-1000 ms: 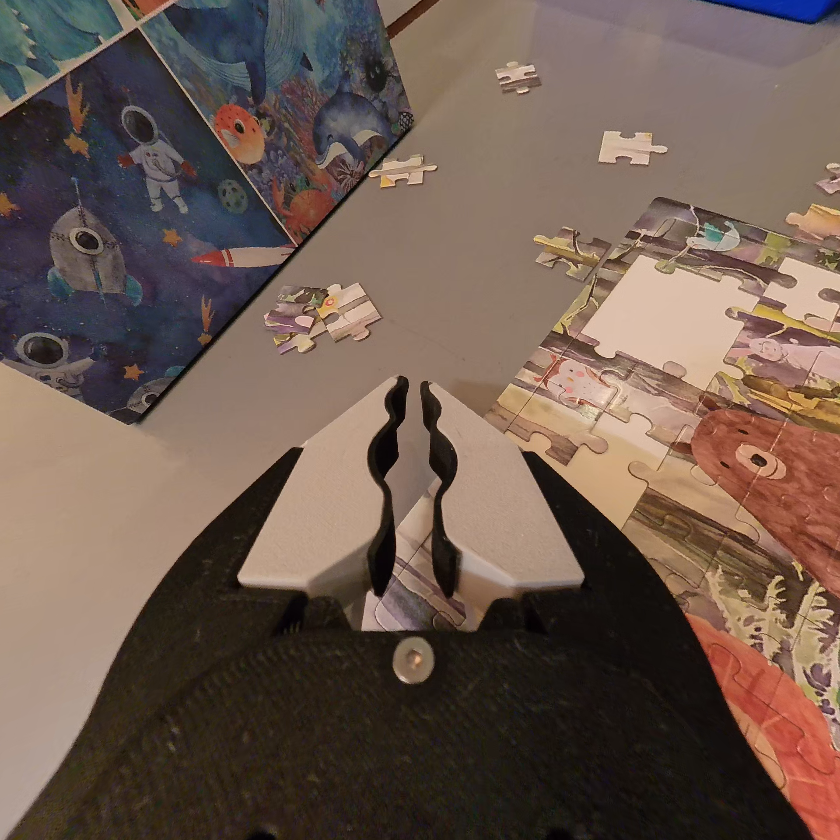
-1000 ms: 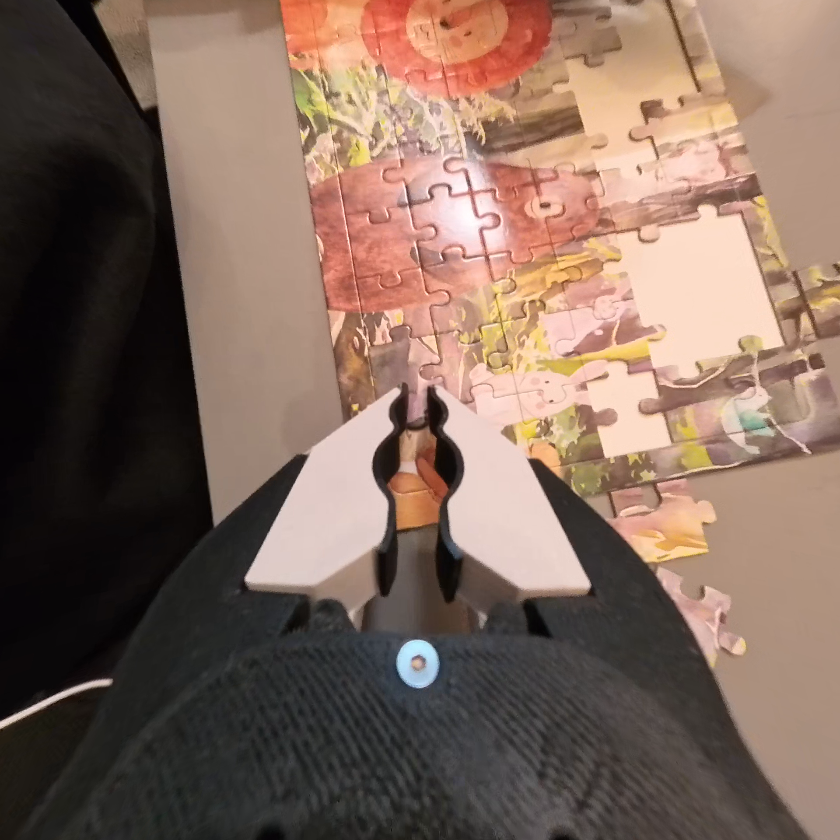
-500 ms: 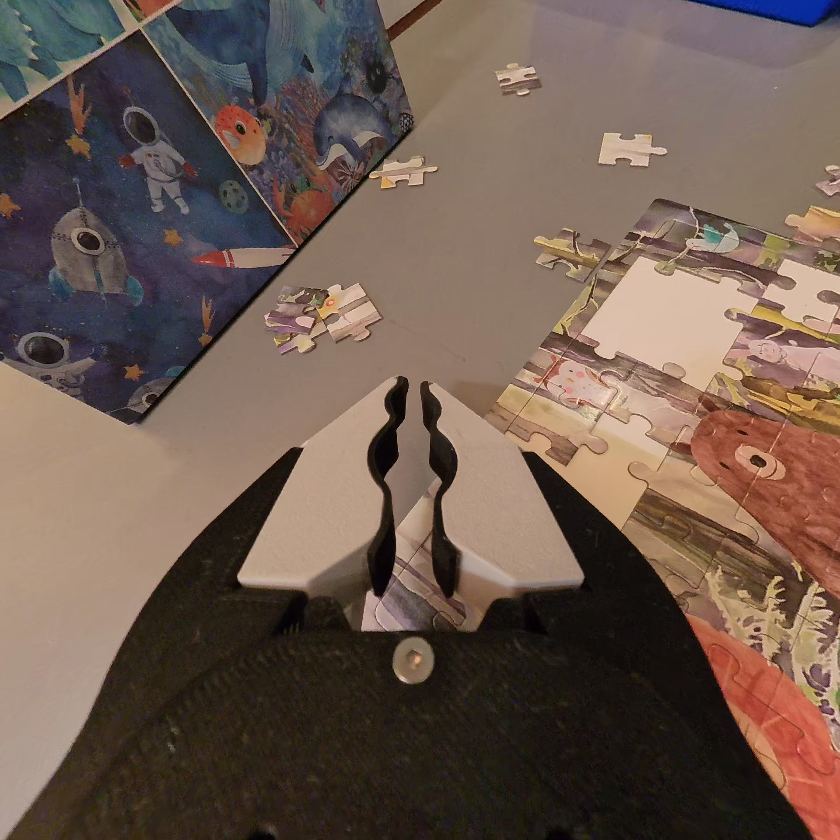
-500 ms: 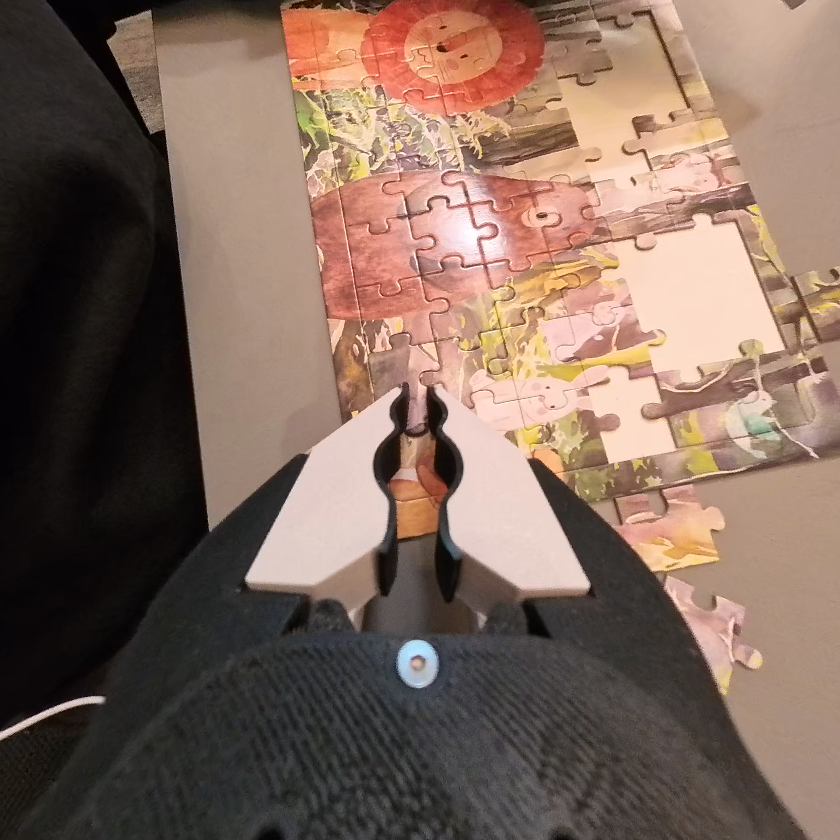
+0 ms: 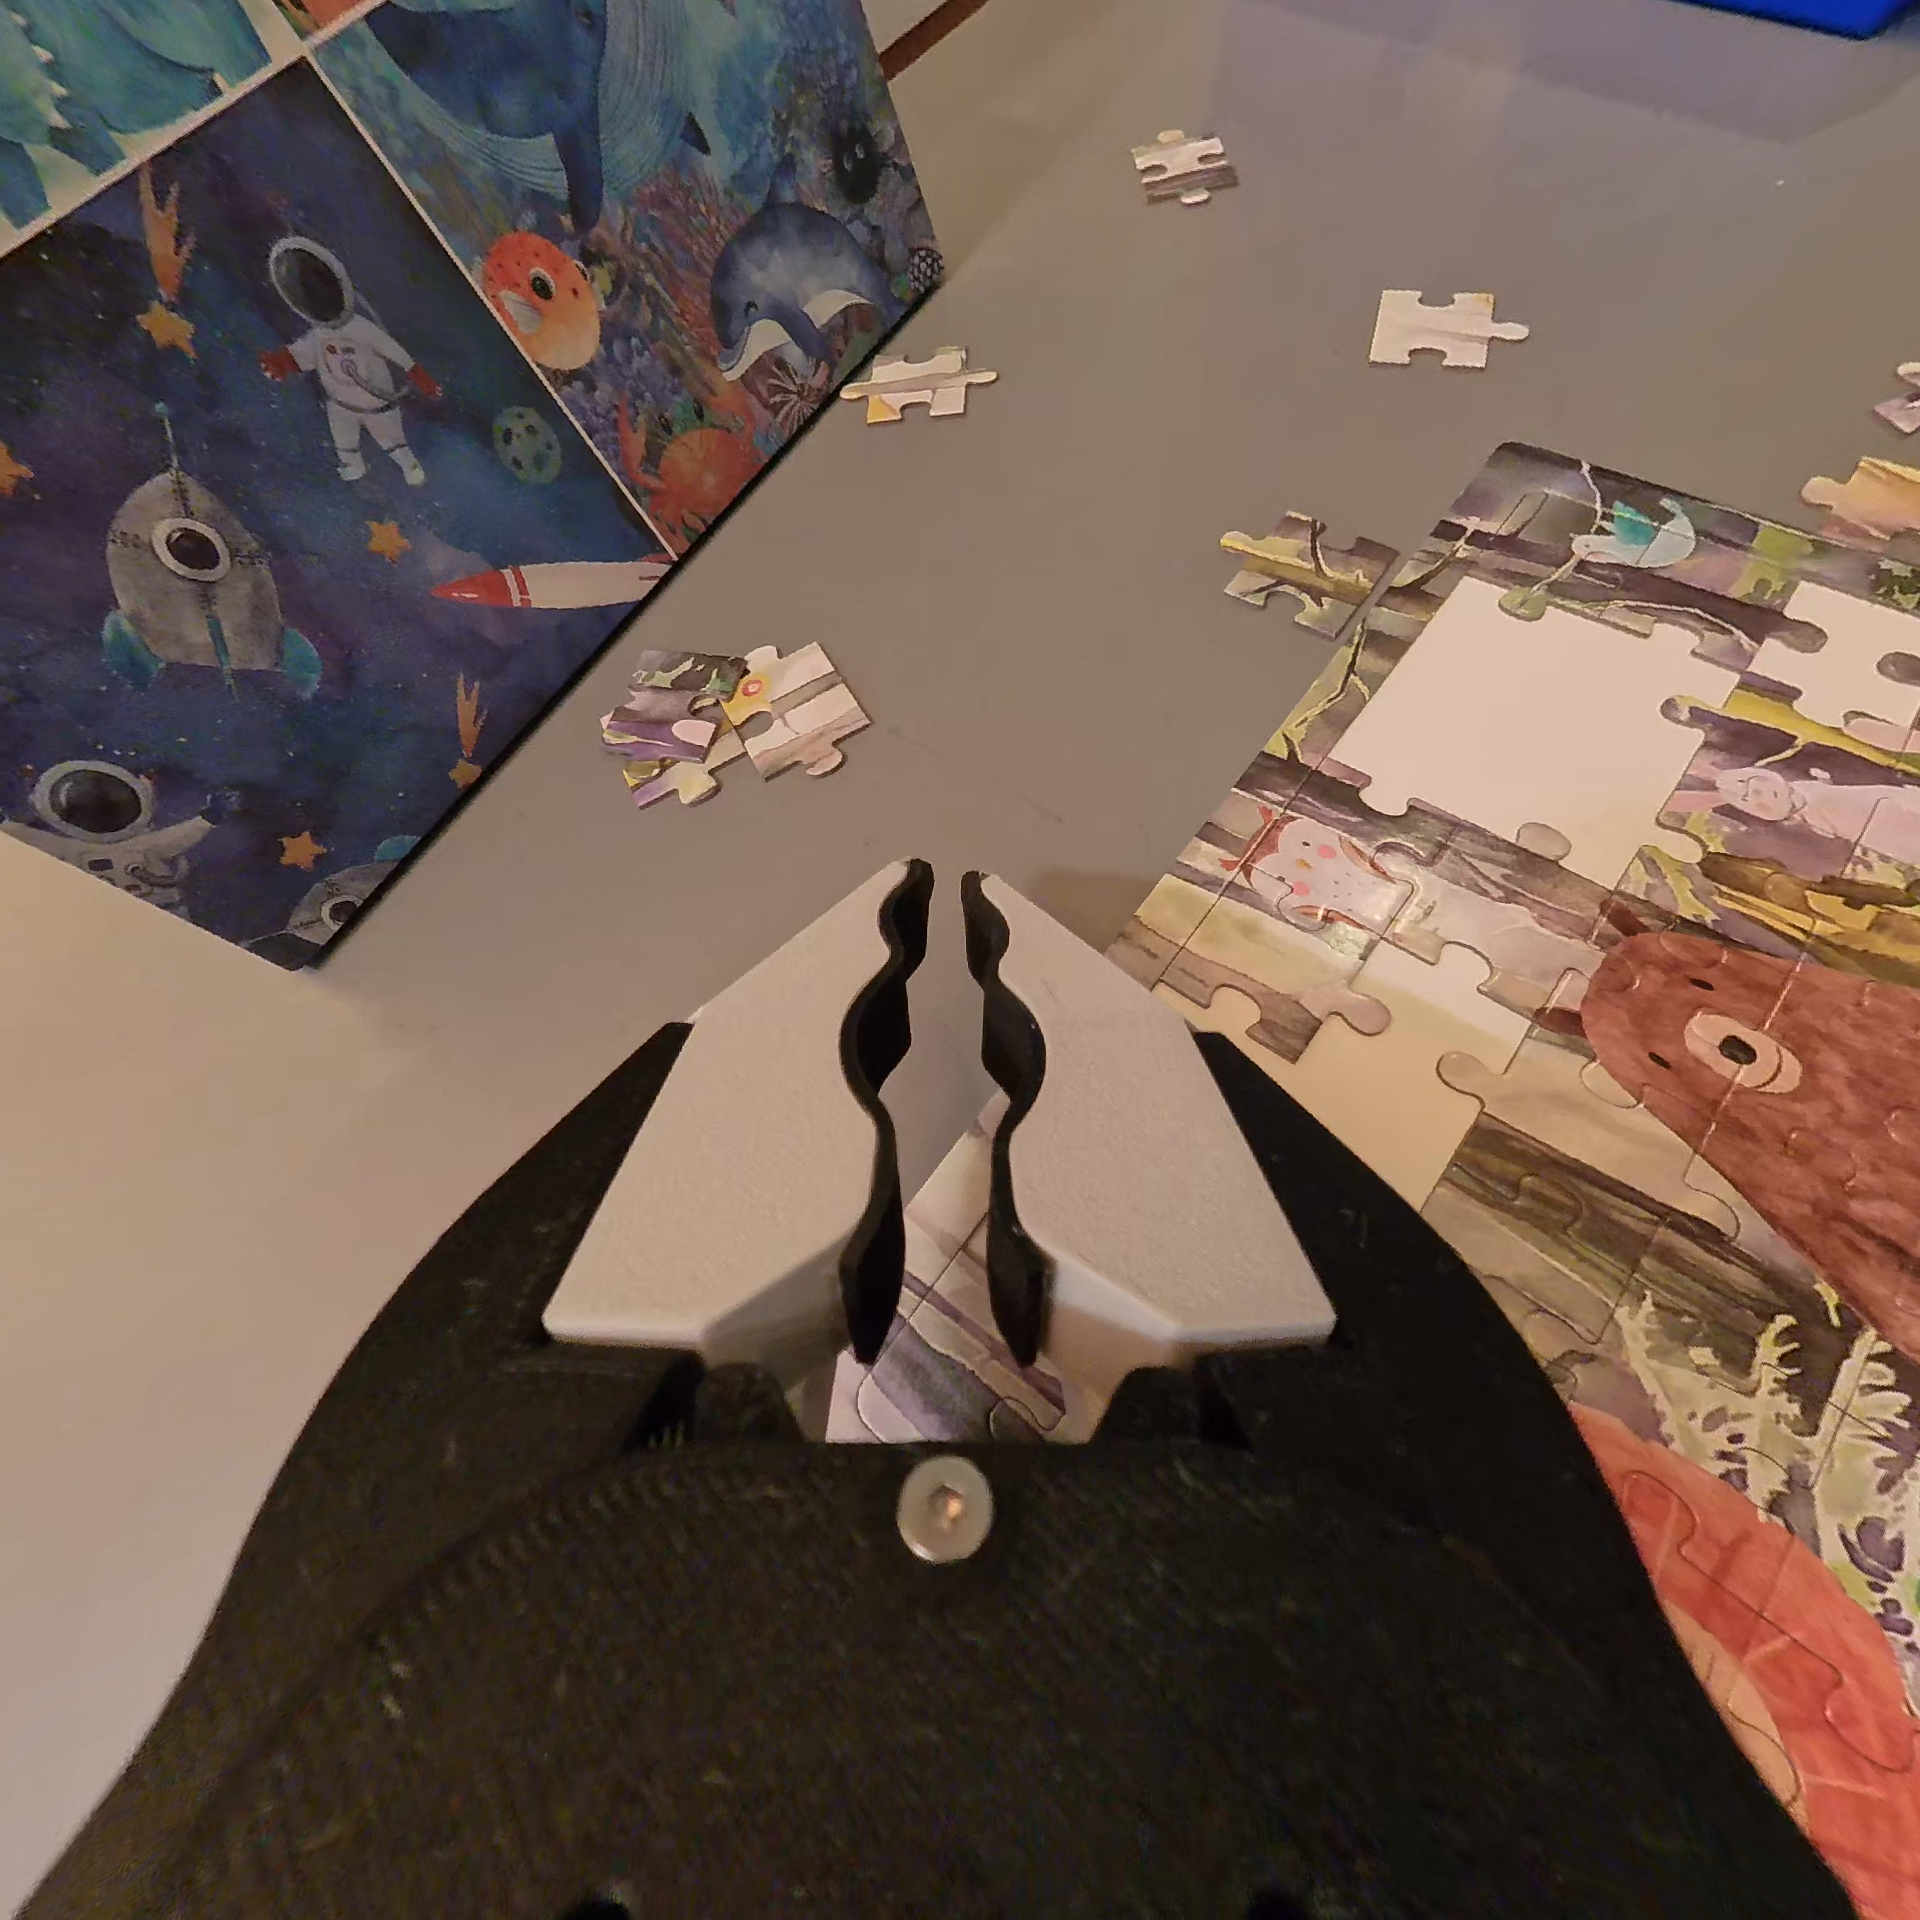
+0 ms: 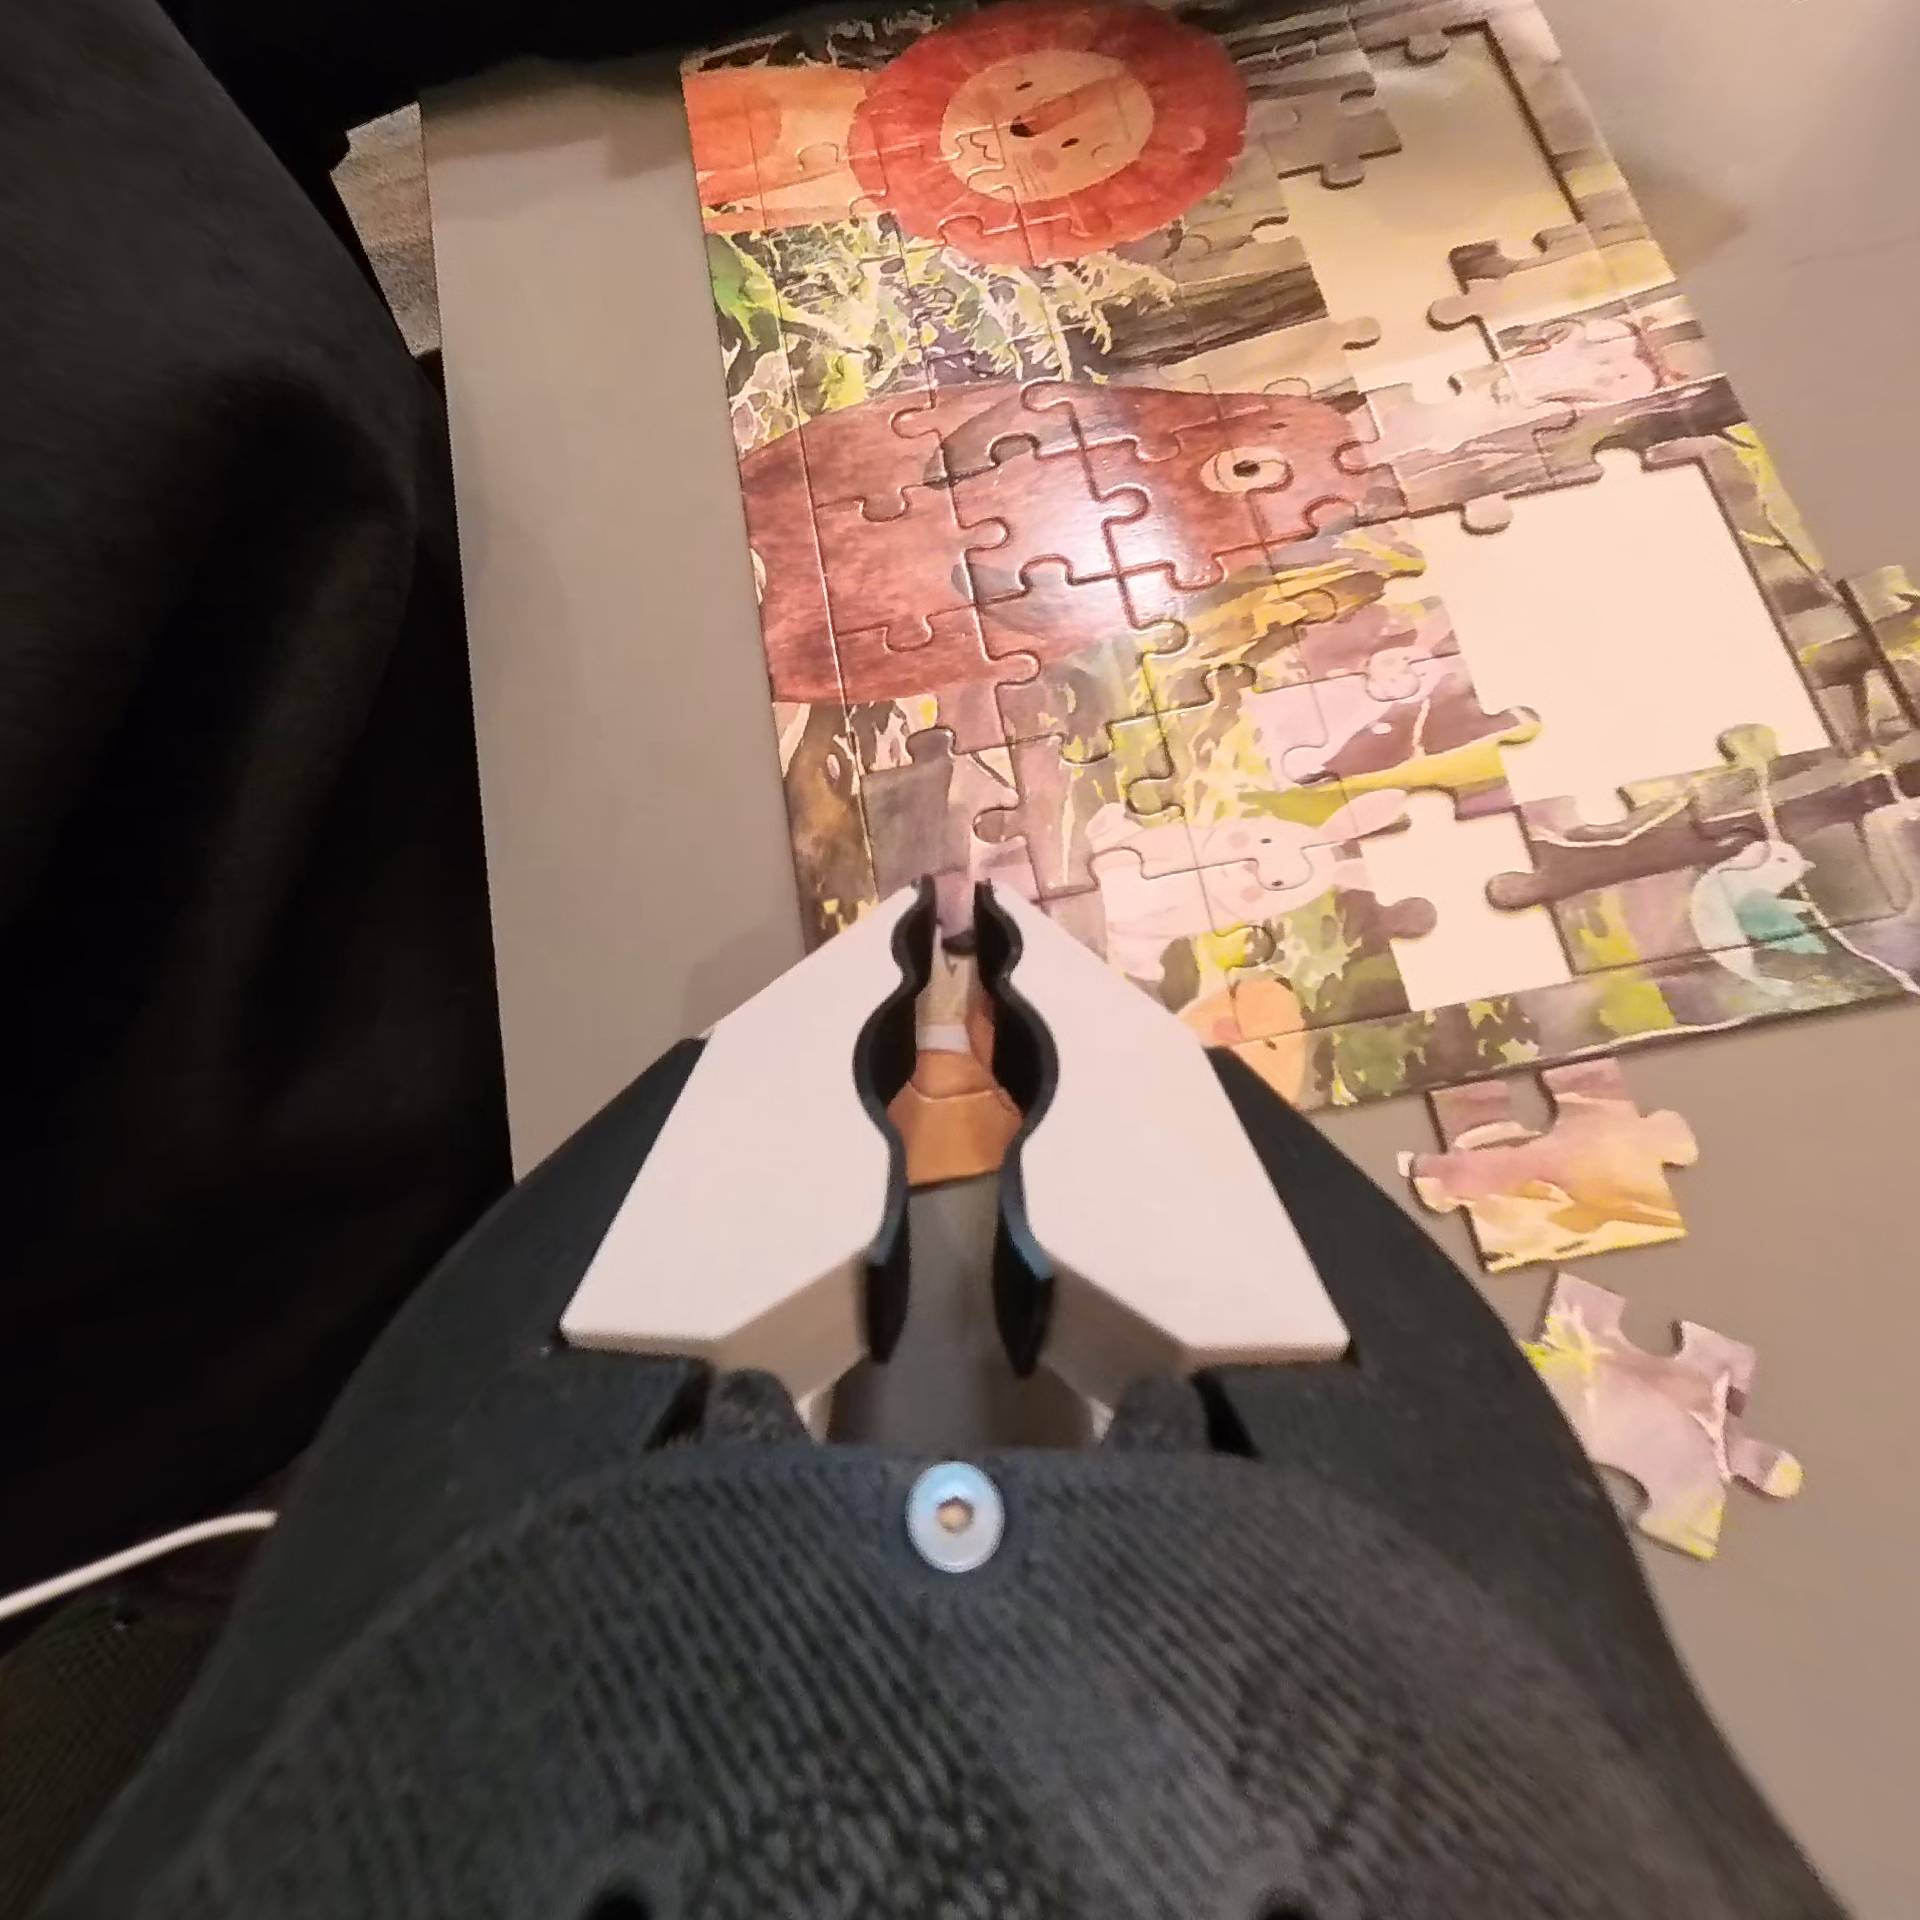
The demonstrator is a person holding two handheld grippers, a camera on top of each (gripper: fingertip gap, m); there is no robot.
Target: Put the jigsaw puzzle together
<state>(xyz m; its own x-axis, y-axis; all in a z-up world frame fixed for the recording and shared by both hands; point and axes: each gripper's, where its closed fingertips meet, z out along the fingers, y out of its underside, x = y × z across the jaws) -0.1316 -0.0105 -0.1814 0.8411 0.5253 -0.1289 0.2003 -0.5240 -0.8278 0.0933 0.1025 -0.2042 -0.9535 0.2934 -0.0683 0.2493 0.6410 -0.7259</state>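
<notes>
**Right gripper pulls back from the puzzle**

Backing away, the right gripper (image 6: 954,891) now sees more of the jigsaw puzzle (image 6: 1091,540) at upper right of its frame, jaws nearly closed, gripping nothing visible. Left gripper (image 5: 940,883) unmoved, tips slightly apart, empty, over the puzzle's corner; loose pieces (image 5: 732,717) lie mid-left on the table (image 5: 1039,540).

A grey table (image 5: 1039,582) is seen under warm, dim light, with a soft glare thrown across its far part. A paler sheet (image 5: 156,1195) is laid on it at the near left. A blue edge (image 5: 1849,16) is cut off at the far right corner. In the right wrist view, dark cloth (image 6: 208,623) is seen beside the table edge, and a white cable (image 6: 125,1558) is seen below it.
</notes>
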